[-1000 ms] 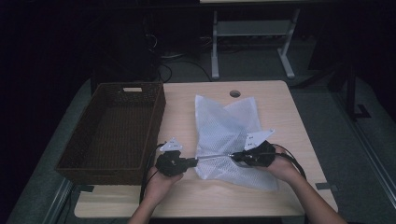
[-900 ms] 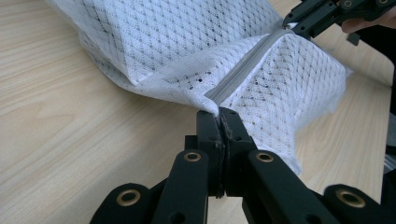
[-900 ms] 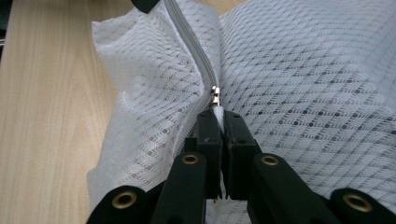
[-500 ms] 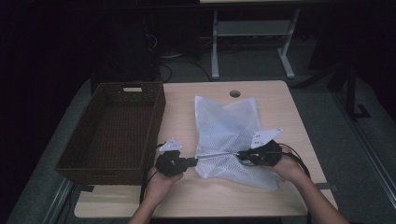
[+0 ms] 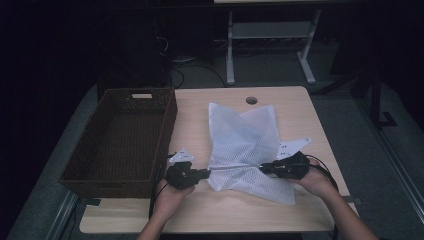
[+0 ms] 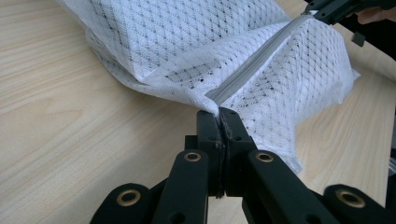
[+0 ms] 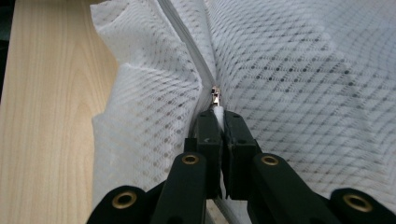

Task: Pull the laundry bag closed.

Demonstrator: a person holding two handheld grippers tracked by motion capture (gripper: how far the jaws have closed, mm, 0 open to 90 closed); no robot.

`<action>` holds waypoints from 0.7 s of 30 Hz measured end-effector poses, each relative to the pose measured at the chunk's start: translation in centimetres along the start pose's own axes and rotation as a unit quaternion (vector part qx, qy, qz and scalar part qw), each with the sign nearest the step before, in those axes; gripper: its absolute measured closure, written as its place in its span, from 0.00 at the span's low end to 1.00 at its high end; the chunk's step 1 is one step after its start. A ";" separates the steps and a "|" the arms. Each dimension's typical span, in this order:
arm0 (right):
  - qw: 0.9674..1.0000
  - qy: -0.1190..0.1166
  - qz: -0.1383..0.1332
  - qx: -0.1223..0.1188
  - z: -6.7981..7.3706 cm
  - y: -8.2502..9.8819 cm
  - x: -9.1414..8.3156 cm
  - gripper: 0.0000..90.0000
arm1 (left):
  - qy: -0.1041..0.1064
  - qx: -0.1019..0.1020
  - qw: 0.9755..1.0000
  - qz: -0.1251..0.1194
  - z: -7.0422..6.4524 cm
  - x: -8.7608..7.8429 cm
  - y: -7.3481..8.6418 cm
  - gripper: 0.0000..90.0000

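White mesh laundry bag (image 5: 245, 145) lies on table (image 5: 200, 115), beside wicker basket (image 5: 120, 140). Left gripper (image 6: 218, 116) clamped on zipper end (image 6: 212, 100); right gripper (image 7: 217, 114) clamped on zipper pull (image 7: 215, 95).

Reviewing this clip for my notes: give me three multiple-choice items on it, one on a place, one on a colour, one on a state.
1. Where is the wicker basket?
A. on the table's left side
B. on the floor
C. on the bag

2. What colour is the mesh bag?
A. black
B. white
C. red

3. How is the left gripper?
A. wide open
B. shut on the bag's zipper end
C. lying in the basket

Answers: 1 A, it stands left of the bag on the table; 2 B, white netting; 3 B, its jaws pinch the zipper end.
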State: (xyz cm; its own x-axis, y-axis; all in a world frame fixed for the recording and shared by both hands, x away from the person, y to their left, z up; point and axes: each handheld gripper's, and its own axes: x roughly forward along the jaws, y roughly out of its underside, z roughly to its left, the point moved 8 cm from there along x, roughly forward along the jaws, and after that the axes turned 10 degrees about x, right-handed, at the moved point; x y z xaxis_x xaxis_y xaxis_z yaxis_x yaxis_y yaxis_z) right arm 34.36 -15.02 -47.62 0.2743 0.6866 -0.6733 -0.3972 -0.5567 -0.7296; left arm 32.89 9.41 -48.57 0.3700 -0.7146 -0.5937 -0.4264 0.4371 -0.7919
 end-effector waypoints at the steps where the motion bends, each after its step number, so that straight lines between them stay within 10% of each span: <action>1: 1.000 0.000 -0.001 -0.001 -0.1 0.1 -0.1 0.96 | -0.001 0.000 1.000 0.000 0.0 0.0 0.0 0.99; 21: 1.000 0.012 -0.001 0.009 -1.1 1.5 -1.8 0.96 | 0.002 0.000 1.000 0.002 0.0 0.1 0.1 0.99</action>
State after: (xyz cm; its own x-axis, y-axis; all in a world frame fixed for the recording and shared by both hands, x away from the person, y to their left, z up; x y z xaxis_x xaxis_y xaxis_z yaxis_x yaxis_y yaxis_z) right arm 34.24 -17.58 -47.61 0.2954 0.6769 -0.6742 -0.4116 -0.5467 -0.7292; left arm 32.84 9.41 -48.68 0.3654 -0.7142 -0.5970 -0.4280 0.4406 -0.7891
